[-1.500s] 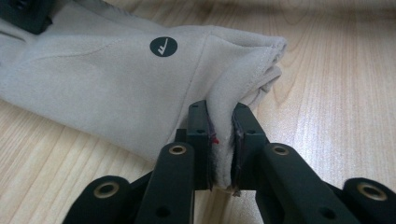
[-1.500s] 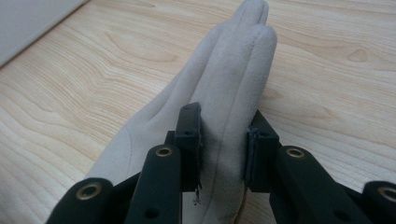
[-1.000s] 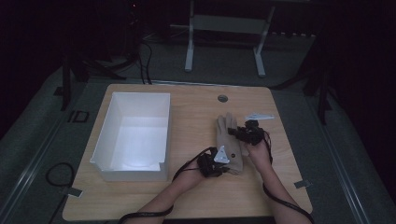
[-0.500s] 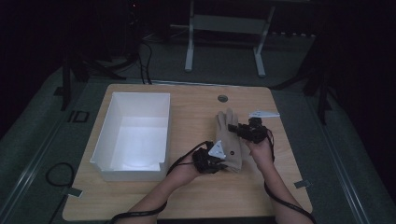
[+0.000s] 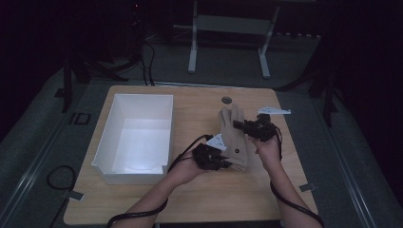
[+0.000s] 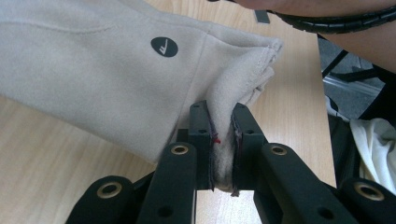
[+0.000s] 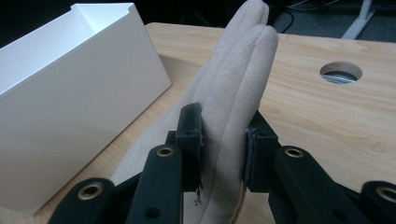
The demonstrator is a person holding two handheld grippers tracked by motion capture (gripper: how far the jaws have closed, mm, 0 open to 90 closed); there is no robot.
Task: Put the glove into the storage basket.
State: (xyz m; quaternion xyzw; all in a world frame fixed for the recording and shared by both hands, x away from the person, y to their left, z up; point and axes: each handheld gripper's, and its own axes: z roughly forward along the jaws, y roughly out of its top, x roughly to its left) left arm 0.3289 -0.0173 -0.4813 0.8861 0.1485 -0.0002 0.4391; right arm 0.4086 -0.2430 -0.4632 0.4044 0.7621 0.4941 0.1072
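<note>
Glove [image 5: 234,135], beige, sits right of centre over the wooden surface [image 5: 190,199], held between our two grippers. We have the left gripper [image 6: 220,140] with jaws clamped tight on the cuff edge, fabric bunched between them. Right gripper [image 7: 223,140] has jaws closed on the glove's fingers, which stick up past them. White box [image 5: 138,137] stands just left, apart from the glove.

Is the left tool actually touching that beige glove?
Touching. The left gripper view shows the left tool pinching the beige glove at its cuff edge.
</note>
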